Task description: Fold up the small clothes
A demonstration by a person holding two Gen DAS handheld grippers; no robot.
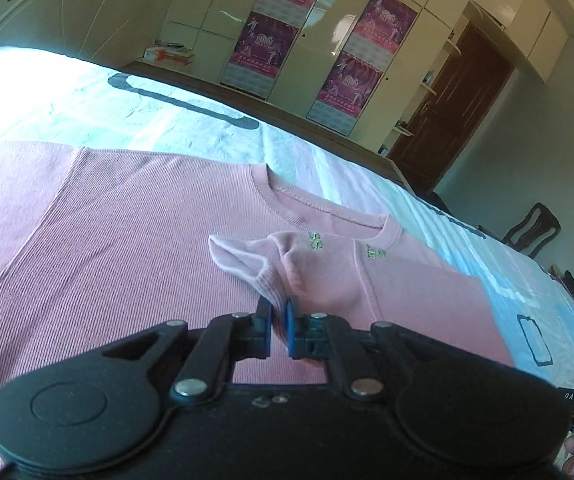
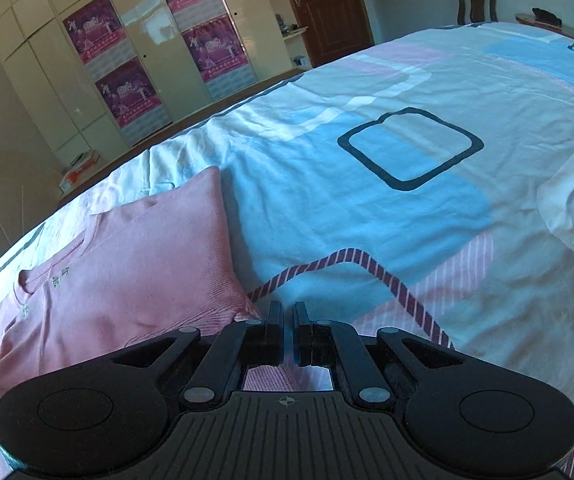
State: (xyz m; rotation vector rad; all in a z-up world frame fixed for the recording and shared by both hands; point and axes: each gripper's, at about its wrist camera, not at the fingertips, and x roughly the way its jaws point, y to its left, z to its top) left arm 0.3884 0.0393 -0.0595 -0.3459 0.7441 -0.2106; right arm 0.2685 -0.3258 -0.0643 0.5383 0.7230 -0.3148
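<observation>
Pinching a folded-over sleeve cuff (image 1: 247, 264) of the pink top (image 1: 127, 240), the left gripper (image 1: 278, 312) holds fabric above the bed (image 2: 367, 200) while the right gripper (image 2: 288, 312) hovers, fingers narrow, gripping nothing.

The left wrist camera sits low and close over a pink sweater (image 1: 135, 240) on the bed (image 1: 67, 96), looking along its gripper (image 1: 278, 312) toward the wardrobe (image 1: 327, 40) filling the top of the frame, with a door (image 1: 451, 108) at upper right. The right wrist camera looks along its own gripper (image 2: 288, 314) across the bedspread (image 2: 367, 200) from slightly higher. Both views share the sweater (image 2: 127, 272), lower left here, the postered wardrobe (image 2: 107, 60), upper left, and the door (image 2: 327, 8) at top centre.
</observation>
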